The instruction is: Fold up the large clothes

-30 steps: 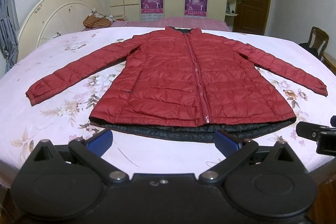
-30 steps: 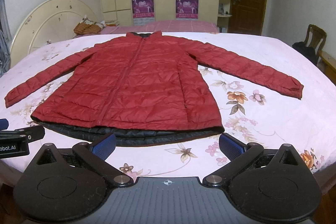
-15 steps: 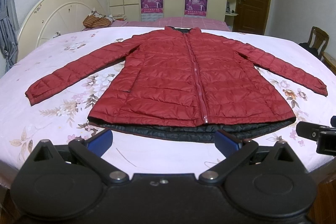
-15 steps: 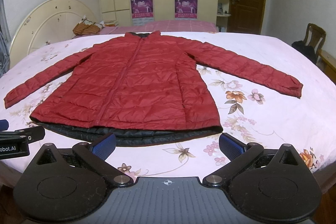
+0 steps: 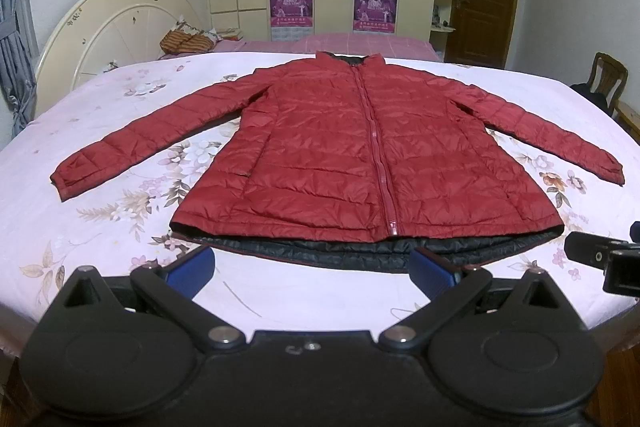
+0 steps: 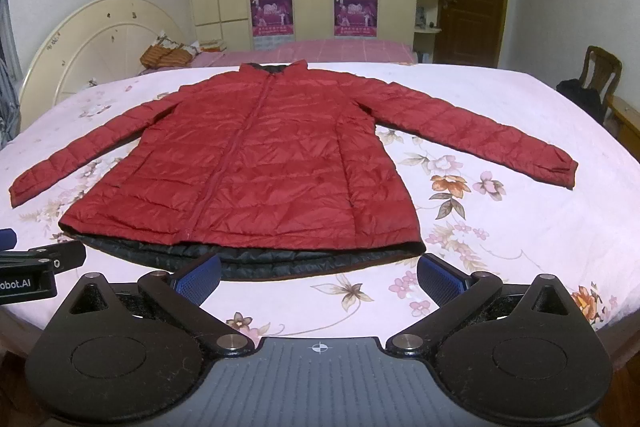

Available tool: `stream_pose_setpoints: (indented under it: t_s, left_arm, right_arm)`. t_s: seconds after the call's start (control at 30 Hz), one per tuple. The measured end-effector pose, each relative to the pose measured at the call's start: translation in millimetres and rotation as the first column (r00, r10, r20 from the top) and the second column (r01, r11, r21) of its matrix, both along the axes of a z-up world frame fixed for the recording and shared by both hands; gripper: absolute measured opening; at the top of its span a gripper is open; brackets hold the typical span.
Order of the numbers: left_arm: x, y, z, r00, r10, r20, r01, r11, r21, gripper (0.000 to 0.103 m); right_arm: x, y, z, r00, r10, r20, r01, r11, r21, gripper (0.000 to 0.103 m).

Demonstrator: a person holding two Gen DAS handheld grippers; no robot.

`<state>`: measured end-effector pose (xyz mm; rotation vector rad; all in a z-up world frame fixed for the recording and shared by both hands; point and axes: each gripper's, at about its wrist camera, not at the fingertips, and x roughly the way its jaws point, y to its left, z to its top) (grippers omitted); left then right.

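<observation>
A red quilted jacket lies flat and zipped on the bed, front up, both sleeves spread out, black lining showing along its near hem. It also shows in the right wrist view. My left gripper is open and empty, just short of the hem's middle. My right gripper is open and empty, near the hem's right part. Each gripper shows at the edge of the other's view.
The bed has a pink floral sheet with a cream rounded headboard at the left. A striped bag lies at the far side. A wooden chair with a dark bag stands at the right. Wardrobes and a door are behind.
Both grippers have crept slightly forward toward the jacket's hem. The jacket has not moved.
</observation>
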<state>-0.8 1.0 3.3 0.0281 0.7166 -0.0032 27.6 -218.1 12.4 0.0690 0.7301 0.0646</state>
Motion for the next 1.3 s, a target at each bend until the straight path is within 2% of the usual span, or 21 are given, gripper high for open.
stream_pose_setpoints:
  t_s: [0.93,1.1,1.3]
  left_arm:
    - [-3,9,3,1.0,0.005,-0.001,-0.005,1.0,-0.007,0.103]
    - [4,3,4,0.999,-0.045,0.004,0.046,0.998,-0.047,0.103]
    - [21,-12,7,0.996,-0.083,0.027,0.084,0.996,-0.029,0.103]
  right_arm:
    - [-1,3,1,1.0,-0.002,0.002,0.002,1.0,0.0,0.103]
    - [3,4,2,1.0,0.007,0.0,-0.007,1.0,0.019,0.103]
    - [16,2,4,1.0,-0.005,-0.002,0.005,1.0,0.022,0.103]
